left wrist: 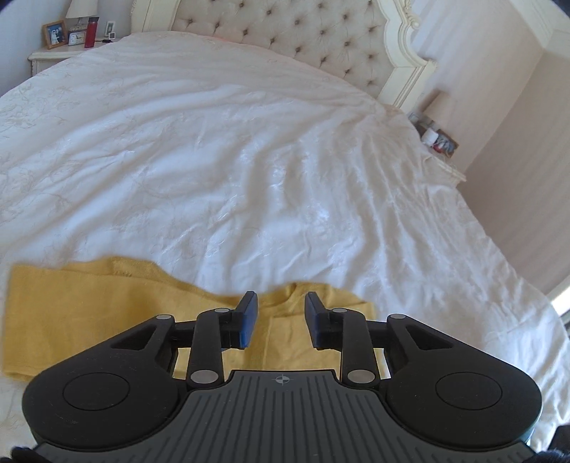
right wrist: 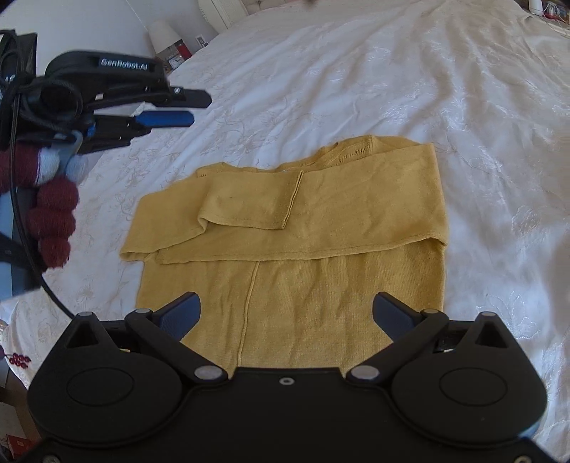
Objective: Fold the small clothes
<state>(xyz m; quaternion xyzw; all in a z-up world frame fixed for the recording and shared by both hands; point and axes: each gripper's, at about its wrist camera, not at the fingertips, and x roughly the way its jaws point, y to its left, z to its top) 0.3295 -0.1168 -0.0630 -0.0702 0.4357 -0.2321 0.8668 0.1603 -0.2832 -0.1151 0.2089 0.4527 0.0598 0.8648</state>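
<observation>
A small mustard-yellow knit top (right wrist: 292, 249) lies flat on the white bedspread (right wrist: 356, 89), with both sleeves folded across its chest. My right gripper (right wrist: 285, 313) is open wide and empty, just above the top's lower part. My left gripper (left wrist: 281, 313) is open and empty, above the top's neckline edge (left wrist: 107, 313). In the right wrist view the left gripper (right wrist: 192, 107) hovers at the far left, above the bed and apart from the top.
The bed (left wrist: 249, 160) has a tufted headboard (left wrist: 302, 35) at the far end. A nightstand (left wrist: 57, 53) holds a photo frame, a clock and a red bottle (left wrist: 91, 32). Another nightstand with small items (left wrist: 436, 137) stands by the right wall.
</observation>
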